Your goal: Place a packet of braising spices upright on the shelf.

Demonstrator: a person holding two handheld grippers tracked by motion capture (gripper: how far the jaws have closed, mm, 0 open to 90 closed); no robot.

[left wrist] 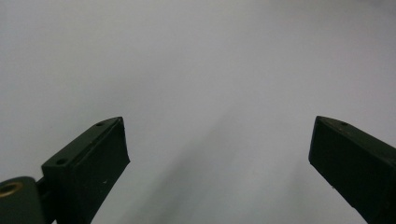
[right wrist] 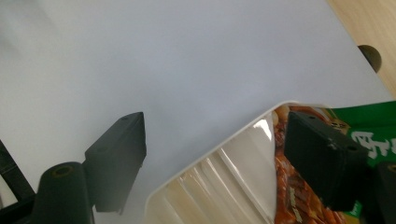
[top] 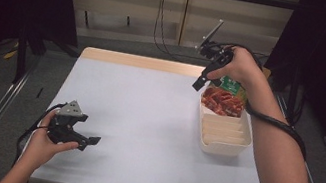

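High view: a snack packet (top: 222,101) lies in the far end of a white slotted tray (top: 222,145) at the table's (top: 147,109) right side.
The right gripper (top: 201,82) hangs over the tray's far corner, jaws apart and empty; the left gripper (top: 91,141) rests low near the front left, jaws also spread on nothing. The packet looks like glossy printed film, red and green: probably light, crinkly and slippery, best pinched at a flat sealed edge. The tray looks like rigid smooth plastic with ribbed dividers.
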